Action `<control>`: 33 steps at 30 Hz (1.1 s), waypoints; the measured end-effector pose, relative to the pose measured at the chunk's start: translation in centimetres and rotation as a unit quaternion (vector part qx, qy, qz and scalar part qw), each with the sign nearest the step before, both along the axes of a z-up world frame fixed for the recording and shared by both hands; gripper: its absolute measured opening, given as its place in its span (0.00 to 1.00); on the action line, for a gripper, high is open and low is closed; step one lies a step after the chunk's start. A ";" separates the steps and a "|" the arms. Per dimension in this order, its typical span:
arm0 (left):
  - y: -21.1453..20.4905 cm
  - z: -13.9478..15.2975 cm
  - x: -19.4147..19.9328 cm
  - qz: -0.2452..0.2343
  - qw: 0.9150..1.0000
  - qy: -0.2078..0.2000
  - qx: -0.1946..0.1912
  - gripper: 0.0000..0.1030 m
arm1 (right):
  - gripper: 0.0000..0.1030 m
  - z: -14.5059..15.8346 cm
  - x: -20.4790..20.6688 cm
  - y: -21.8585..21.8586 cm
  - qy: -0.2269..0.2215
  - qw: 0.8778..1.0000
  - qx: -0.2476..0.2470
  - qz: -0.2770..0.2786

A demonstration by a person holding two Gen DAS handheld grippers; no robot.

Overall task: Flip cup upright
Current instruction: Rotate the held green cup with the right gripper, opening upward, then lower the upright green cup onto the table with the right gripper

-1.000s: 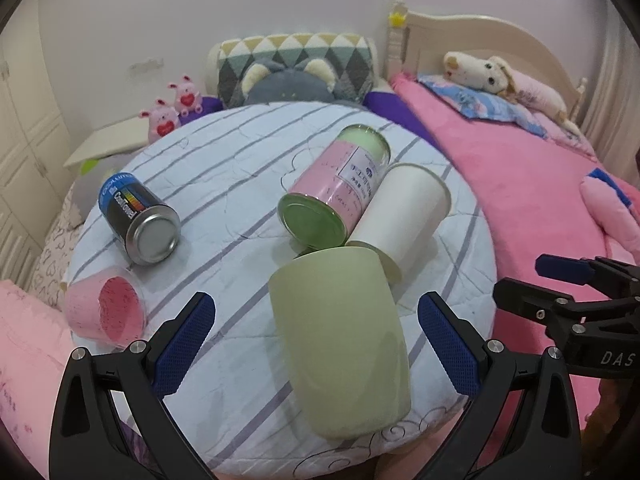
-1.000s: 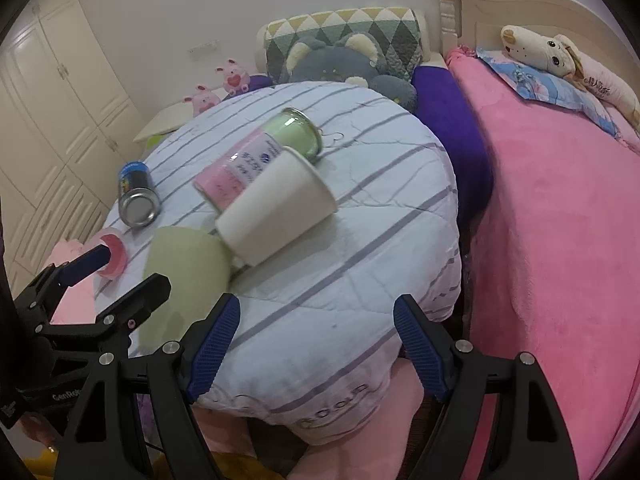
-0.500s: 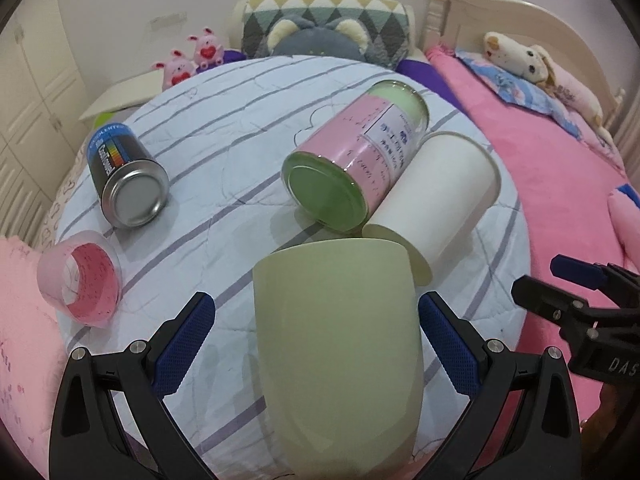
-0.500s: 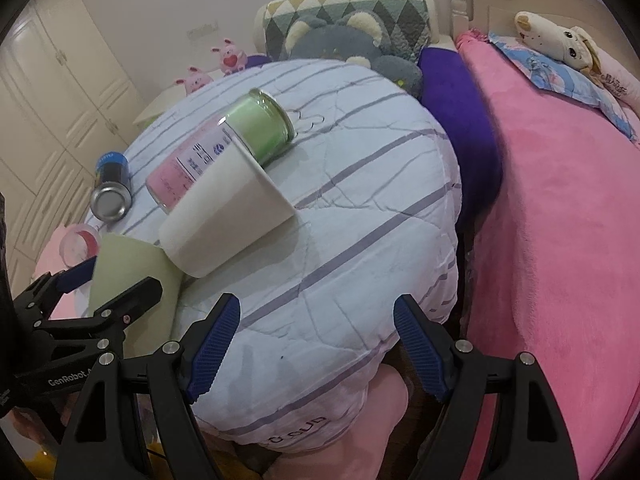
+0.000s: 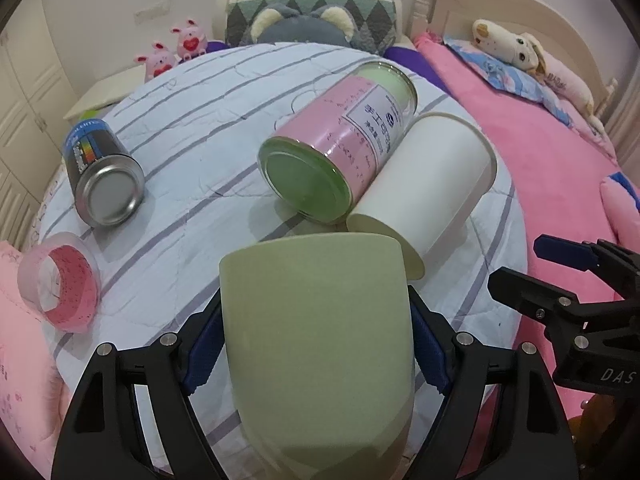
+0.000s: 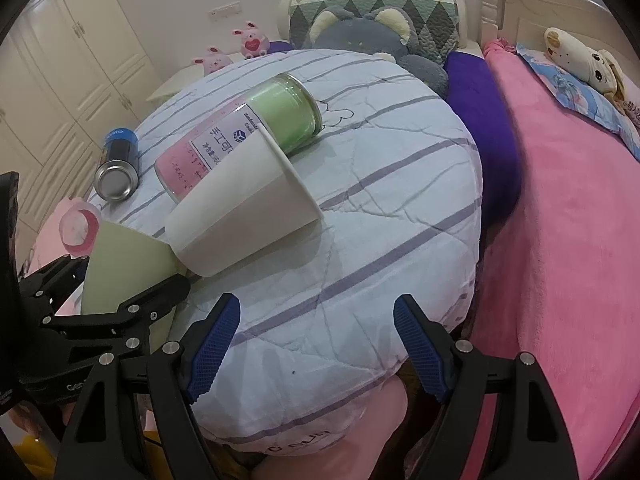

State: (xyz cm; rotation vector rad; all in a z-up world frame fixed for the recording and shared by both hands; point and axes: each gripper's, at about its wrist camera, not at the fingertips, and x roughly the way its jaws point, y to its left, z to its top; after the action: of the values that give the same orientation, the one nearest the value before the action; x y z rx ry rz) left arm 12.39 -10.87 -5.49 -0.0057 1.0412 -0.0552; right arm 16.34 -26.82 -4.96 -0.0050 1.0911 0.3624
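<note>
A pale green cup [image 5: 320,340] lies on its side at the near edge of the round striped cushion [image 5: 208,128], flat base away from me. My left gripper [image 5: 316,344] is shut on the green cup, blue pads pressed on both sides. It also shows in the right wrist view [image 6: 120,264], held by the left gripper [image 6: 100,312]. A white cup [image 5: 428,184] lies on its side just beyond, touching the green cup's base. My right gripper [image 6: 316,344] is open and empty over the cushion's near edge [image 6: 360,280].
A pink-and-green jar [image 5: 340,140] lies against the white cup [image 6: 240,216]. A blue can [image 5: 100,172] and a pink tape roll [image 5: 60,280] lie at the left. Pink bedding [image 6: 560,240], pillows and plush toys [image 5: 520,48] surround the cushion.
My left gripper moved forward around the green cup and closed on it. The right gripper stayed open and shifted slightly.
</note>
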 end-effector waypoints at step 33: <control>2.1 2.9 -0.6 0.009 0.998 -0.058 0.027 0.92 | 0.78 1.2 -1.7 2.3 -0.010 1.000 -0.019 0.000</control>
State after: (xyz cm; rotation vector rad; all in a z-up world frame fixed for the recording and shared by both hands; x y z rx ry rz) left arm 11.77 -8.73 -2.59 0.0373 0.9261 -0.0110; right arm 14.68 -24.55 -3.73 -0.0421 1.0776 0.3415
